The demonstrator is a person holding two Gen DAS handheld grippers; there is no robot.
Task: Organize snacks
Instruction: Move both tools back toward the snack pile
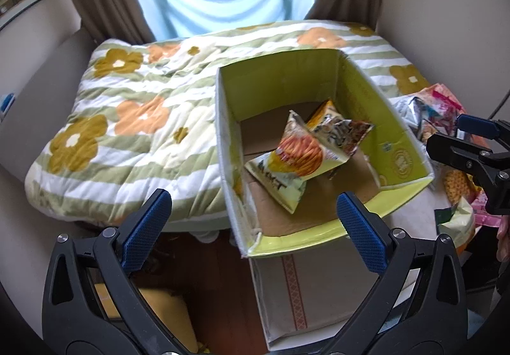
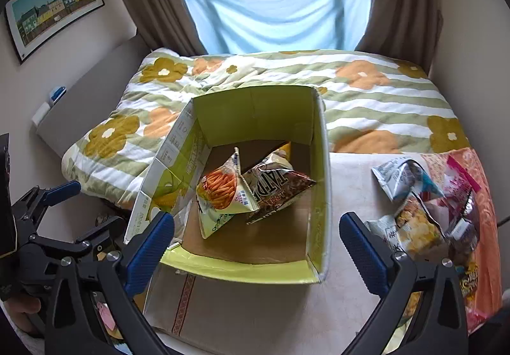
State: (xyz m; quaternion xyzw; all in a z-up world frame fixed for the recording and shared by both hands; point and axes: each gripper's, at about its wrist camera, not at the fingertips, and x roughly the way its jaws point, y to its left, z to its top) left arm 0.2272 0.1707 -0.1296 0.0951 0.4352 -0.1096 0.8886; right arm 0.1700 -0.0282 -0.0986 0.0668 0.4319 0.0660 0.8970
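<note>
— Green-lined cardboard box (image 2: 255, 106) sits on the white table (image 2: 350, 182) by the flowered quilt (image 2: 382, 106). Any writing?

— On the dark bag (image 2: 280, 186) I read "TATP", no more. The orange-stick bag (image 2: 223, 192) has print too small to make out.

— Your claws?

— My right gripper (image 2: 255, 246) is spread as wide as it goes, holding nothing, above the box's near rim. My left gripper (image 1: 255, 221) gapes empty too (both blue pads bare).

— Count?

— Two bags clearly inside, perhaps a third beneath. A loose snack pile (image 2: 427, 211) lies right of the box; I cannot count it.
</note>
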